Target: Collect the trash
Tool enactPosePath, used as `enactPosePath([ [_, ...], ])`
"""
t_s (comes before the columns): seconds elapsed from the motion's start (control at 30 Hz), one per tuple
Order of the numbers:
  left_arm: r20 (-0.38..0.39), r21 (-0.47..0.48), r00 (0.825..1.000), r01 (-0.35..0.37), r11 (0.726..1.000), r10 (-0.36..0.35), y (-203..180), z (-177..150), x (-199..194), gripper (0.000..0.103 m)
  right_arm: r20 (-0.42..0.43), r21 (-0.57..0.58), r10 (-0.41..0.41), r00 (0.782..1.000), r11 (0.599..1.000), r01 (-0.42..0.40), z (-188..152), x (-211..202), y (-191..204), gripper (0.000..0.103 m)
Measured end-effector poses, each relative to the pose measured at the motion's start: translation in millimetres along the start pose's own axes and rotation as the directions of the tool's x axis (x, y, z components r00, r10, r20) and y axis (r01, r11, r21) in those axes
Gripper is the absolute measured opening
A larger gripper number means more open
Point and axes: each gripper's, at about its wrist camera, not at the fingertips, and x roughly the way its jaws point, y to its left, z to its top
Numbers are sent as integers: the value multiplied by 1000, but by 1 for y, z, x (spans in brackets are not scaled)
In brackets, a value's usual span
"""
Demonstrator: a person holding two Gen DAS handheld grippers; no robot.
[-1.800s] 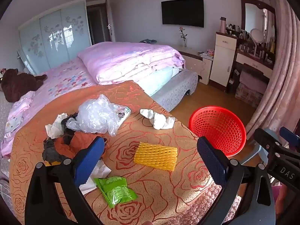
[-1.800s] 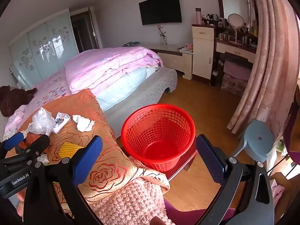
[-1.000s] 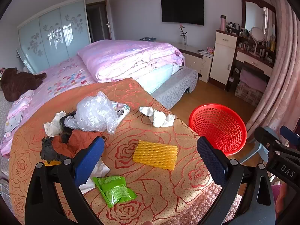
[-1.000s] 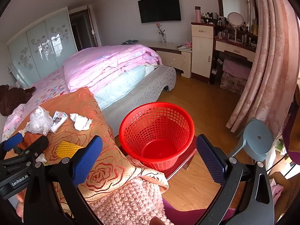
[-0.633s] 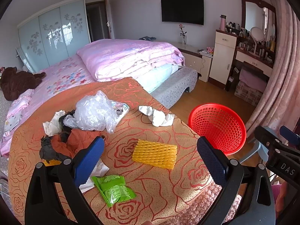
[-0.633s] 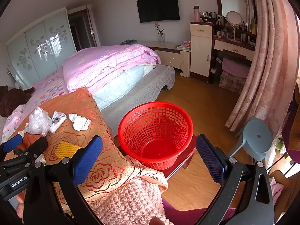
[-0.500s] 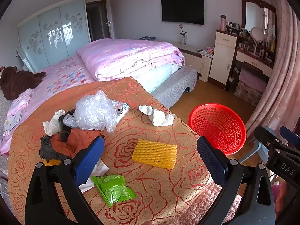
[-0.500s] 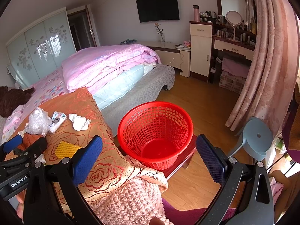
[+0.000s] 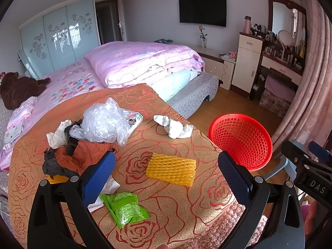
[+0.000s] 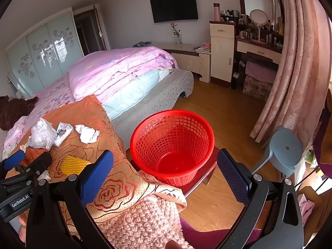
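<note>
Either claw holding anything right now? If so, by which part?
Nothing held. Left claw is open above the yellow foam net; right claw is open over the red basket.

The left hand-held gripper (image 9: 166,178) hangs above an orange rose-patterned blanket (image 9: 176,205), its blue-padded jaws spread wide and empty. Between them lies a yellow foam net sleeve (image 9: 171,168). Near the left pad sits a green wrapper (image 9: 124,207). Farther off lie a crumpled clear plastic bag (image 9: 103,123), a wad of white tissue (image 9: 175,125) and rust-and-black scraps (image 9: 68,159). A red mesh basket (image 9: 241,139) stands on the floor to the right, beside the right hand-held gripper (image 9: 307,161) at the frame's edge.
</note>
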Motion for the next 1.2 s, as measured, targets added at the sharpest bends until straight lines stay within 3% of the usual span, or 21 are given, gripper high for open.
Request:
enactPosePath([
  [0.23, -4, -5, 1000, -2, 1000, 2, -6, -15, 6, 96, -8, 6, 0, 1000, 1000, 0, -6, 2, 0, 97],
  [1.2, -16, -13, 1000, 4, 1000, -4, -4, -15, 7, 96, -16, 9, 2, 1000, 1000, -2, -8, 3, -1, 97],
])
